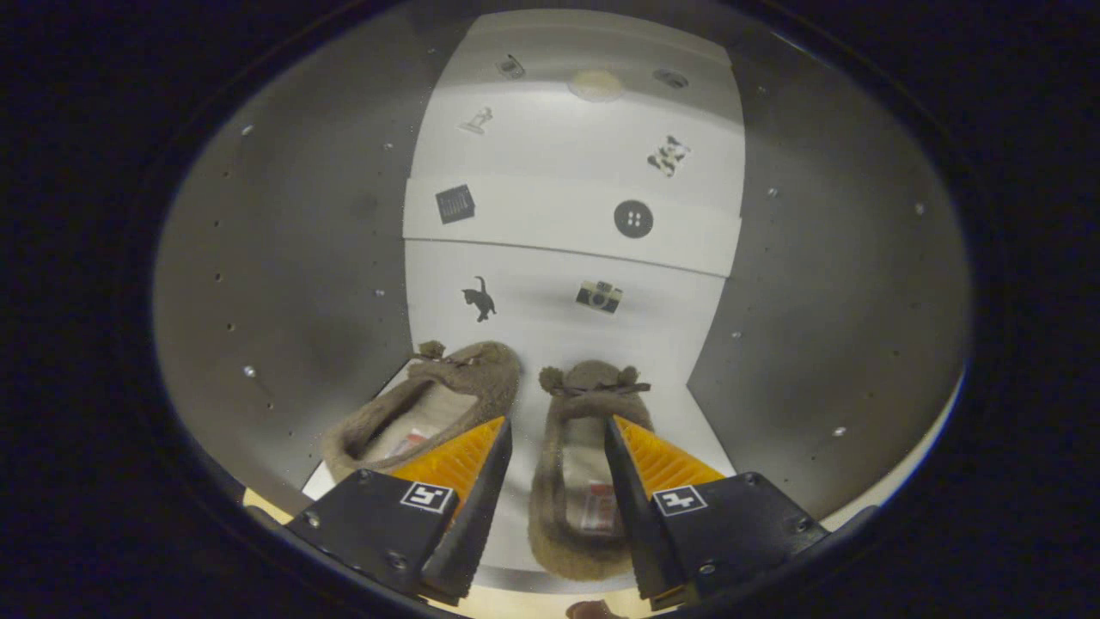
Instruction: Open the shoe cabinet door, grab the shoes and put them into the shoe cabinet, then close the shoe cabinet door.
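Observation:
Two brown fuzzy slippers lie side by side on the white floor [524,516] of the shoe cabinet, toes pointing inward. The right slipper [584,447] rests between my fingers, its heel nearest me. The left slipper [447,395] is angled slightly, and my left finger covers its heel. My gripper [557,421] is open, its fingers spread on either side of the right slipper's opening. The right finger overlaps that slipper's outer rim; whether it touches is unclear.
Grey side walls [292,284] close in on both sides of the cabinet. The white back panels [559,258] carry small stickers and step back in tiers. A tan surface and a small brown object [593,610] lie below the cabinet's front edge.

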